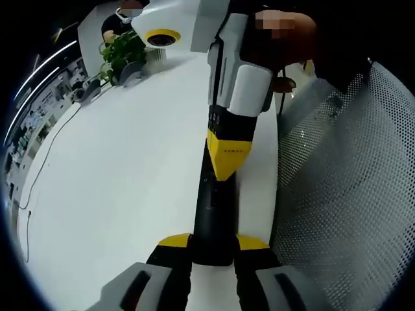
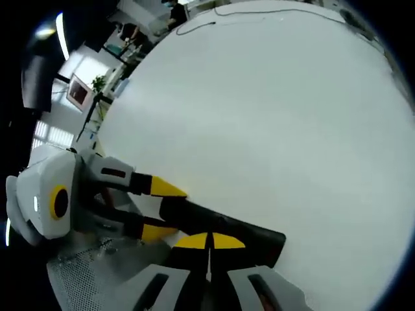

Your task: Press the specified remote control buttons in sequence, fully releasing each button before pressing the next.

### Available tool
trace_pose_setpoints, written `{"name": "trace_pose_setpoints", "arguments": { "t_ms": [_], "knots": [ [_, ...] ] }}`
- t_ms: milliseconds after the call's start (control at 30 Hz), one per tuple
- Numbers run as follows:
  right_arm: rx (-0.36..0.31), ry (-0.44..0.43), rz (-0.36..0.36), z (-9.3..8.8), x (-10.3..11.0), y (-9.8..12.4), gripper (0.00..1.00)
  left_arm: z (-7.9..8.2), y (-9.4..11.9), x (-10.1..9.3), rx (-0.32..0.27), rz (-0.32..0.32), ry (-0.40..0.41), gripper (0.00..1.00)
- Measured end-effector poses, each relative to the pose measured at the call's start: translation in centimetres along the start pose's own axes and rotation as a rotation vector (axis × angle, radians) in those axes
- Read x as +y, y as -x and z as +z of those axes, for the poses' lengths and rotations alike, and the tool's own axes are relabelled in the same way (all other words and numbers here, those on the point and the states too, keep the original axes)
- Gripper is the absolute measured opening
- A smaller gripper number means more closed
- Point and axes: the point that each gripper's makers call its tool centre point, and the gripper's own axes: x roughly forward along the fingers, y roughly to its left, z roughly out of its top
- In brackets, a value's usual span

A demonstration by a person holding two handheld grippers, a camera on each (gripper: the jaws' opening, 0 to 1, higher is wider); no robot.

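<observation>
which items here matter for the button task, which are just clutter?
Job:
- long black remote control
- left gripper, clamped on its near end
- right gripper, tips closed on the remote

Lying about:
- green potted plant
- thin black cable
- white mesh chair back
- white table

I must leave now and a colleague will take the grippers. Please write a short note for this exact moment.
Left gripper: shut on the near end of the black remote, holding it over the white table.
Right gripper: jaws closed, tips pressed on the remote's top face; a press seems under way.
Which button it is cannot be read. How many presses are done cannot be told.
Left to do: release fully, then continue the sequence.
Mesh chair beside the table.
</observation>
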Motion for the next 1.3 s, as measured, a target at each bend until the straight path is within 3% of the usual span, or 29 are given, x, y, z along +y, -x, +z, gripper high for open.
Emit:
{"name": "trace_pose_setpoints", "arguments": {
  "t_ms": [133, 400, 867, 1300],
  "knots": [
    [0.035, 0.012, 0.005, -0.54, 0.23, -0.28, 0.0, 0.02, 0.0, 0.01, -0.002, -0.001, 0.0, 0.25],
    [0.032, 0.008, 0.011, -0.48, 0.08, -0.2, 0.0, 0.03, -0.02, 0.03, -0.002, -0.001, -0.002, 0.25],
    [0.049, 0.094, -0.012, -0.93, 0.21, -0.62, 0.0, 0.04, -0.02, -0.02, -0.003, -0.004, -0.004, 0.25],
    [0.05, -0.004, 0.029, -0.76, 0.34, -0.36, 0.0, 0.11, -0.07, 0.06, -0.014, 0.001, 0.003, 0.25]
  ]
}}
